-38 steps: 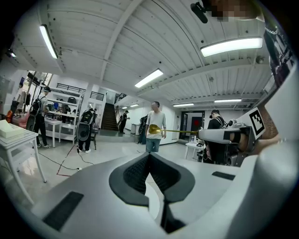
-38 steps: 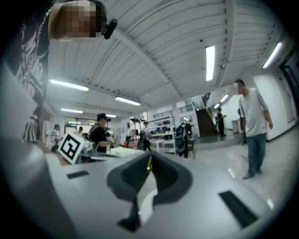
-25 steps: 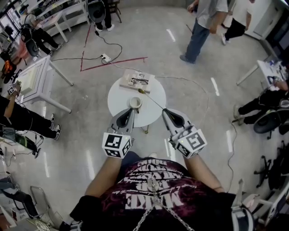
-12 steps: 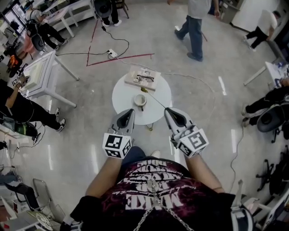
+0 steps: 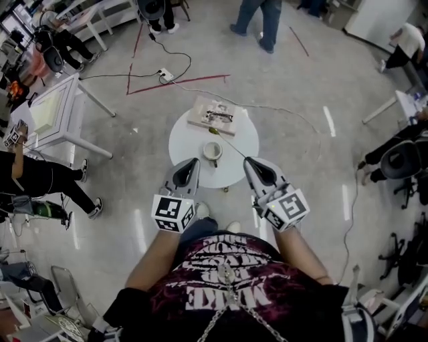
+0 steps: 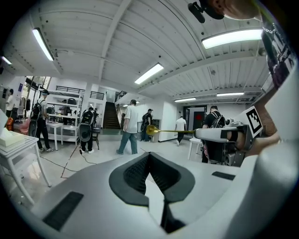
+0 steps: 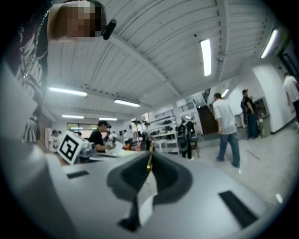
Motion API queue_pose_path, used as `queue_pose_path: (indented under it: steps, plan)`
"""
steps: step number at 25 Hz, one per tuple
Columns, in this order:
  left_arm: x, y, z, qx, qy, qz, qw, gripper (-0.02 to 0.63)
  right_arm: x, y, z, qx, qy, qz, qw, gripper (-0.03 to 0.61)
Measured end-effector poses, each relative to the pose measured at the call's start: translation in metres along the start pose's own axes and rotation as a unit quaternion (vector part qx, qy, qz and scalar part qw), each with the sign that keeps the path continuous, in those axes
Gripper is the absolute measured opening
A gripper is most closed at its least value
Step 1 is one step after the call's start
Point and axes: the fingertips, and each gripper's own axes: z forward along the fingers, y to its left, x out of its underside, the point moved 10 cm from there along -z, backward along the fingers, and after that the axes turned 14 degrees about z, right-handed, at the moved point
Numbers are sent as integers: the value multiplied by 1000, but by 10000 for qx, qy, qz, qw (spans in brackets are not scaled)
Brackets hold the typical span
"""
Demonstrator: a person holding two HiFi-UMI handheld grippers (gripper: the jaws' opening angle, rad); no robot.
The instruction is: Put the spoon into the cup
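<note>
My right hand-held gripper (image 5: pixel 249 163) is clamped on the handle end of the gold spoon (image 5: pixel 227 143), which runs out ahead of its jaws and slants left, its bowl hanging just past the far rim of the cup (image 5: pixel 212 152) on the round white counter (image 5: pixel 187 137). The left hand-held gripper (image 5: pixel 192 164) has its jaws together on nothing, at the counter's near edge, just short of the cup. Since a second ago, the spoon's bowl has gone from beyond and right of the cup to straight beyond it, and the walking person (image 5: pixel 257 17) has moved further off.
</note>
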Motion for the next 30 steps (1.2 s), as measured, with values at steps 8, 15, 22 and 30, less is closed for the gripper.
queue_pose_path:
  steps: [8,15,22,30]
  plan:
    - [-2,39,18,117,-57,-20,9999,29,-10,-1,36,154,-31,-47,9999,35]
    - [-2,65,30,249,-177,-49,9995,31,-16,4,59,257,-52,-159,9995,35]
    - [-2,84,40,455,-306,-67,9985,31,-21,10,74,425,-83,-208,9988,35]
    - [6,99,52,666,-377,-161,9969,31,-20,10,87,634,-73,-243,9977,35]
